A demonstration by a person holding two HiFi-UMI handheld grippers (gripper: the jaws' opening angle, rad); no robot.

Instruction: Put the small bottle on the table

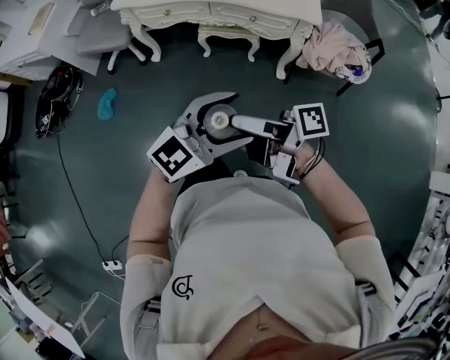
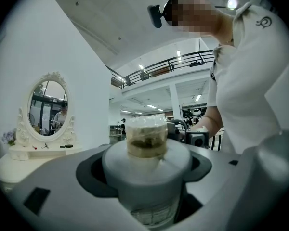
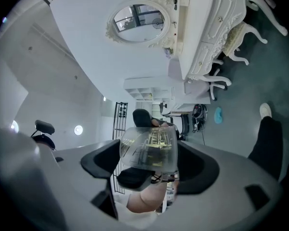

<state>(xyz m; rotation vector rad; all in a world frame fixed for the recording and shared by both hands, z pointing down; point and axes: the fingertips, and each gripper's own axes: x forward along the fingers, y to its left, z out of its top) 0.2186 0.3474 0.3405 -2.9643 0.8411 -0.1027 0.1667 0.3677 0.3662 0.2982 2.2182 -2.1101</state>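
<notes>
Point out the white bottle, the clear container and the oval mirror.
white bottle (image 2: 145, 170): left gripper view, its white shoulder.
clear container (image 3: 149, 148): right gripper view, its side wall.
oval mirror (image 2: 46, 105): left gripper view, its glass.

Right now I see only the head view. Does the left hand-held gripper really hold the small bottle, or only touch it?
Observer: Its own view shows the left hand-held gripper shut round the small bottle, on its white body.
Operator: And the right hand-held gripper?
Observer: Its view shows the bottle's clear cap between its jaws, both pads against it.
Operator: Is the table top free?
Observer: The left gripper view shows an oval mirror on the dressing table, with small things at its foot.
</notes>
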